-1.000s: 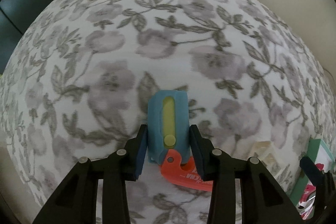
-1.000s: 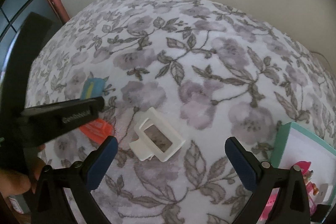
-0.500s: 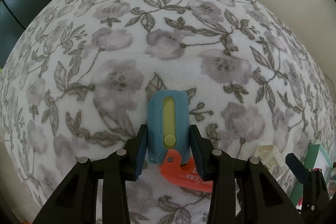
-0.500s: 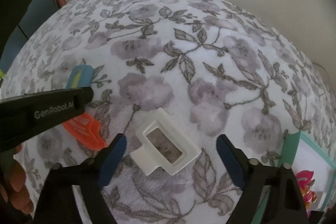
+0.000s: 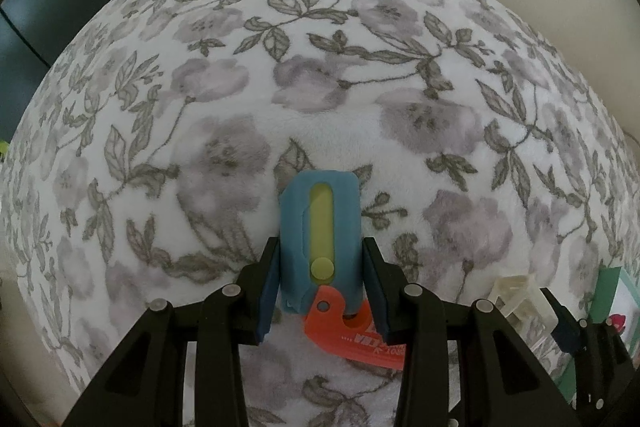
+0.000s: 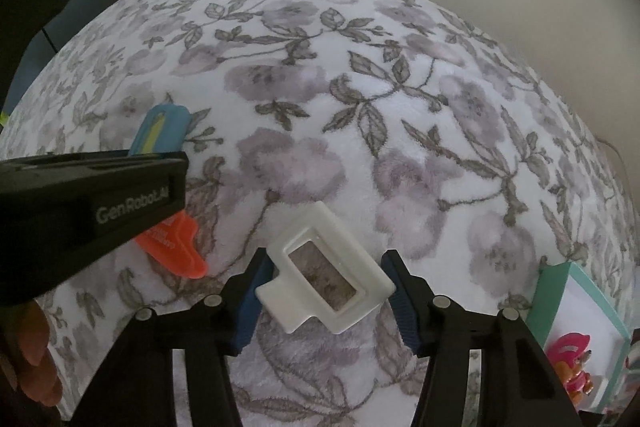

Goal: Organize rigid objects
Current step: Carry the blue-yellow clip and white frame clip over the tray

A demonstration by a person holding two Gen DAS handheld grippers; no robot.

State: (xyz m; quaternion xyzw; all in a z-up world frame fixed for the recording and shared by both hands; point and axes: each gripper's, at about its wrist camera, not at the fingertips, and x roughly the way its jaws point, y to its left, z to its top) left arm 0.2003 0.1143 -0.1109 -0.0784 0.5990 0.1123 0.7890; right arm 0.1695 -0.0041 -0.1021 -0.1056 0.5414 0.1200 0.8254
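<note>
A blue block with a yellow-green slider (image 5: 319, 243) stands between the pads of my left gripper (image 5: 320, 287), which is shut on it; it also shows in the right wrist view (image 6: 160, 131). An orange flat plastic piece (image 5: 352, 335) lies just under and behind it, also in the right wrist view (image 6: 176, 247). A white rectangular plastic frame (image 6: 324, 271) lies on the floral blanket between the fingers of my right gripper (image 6: 324, 303). The pads stand close at its two sides. I cannot tell whether they touch it. The frame also shows at the left wrist view's right edge (image 5: 520, 295).
A teal-rimmed white box (image 6: 576, 311) holding a pink toy (image 6: 572, 355) stands at the right, also in the left wrist view (image 5: 612, 299). The floral blanket (image 5: 320, 75) covers the surface. A pale wall lies behind. Dark furniture (image 5: 44, 15) is at the left.
My right gripper has moved forward and narrowed around the white frame, which now lies between its pads. My left gripper keeps its grip on the blue block, almost still.
</note>
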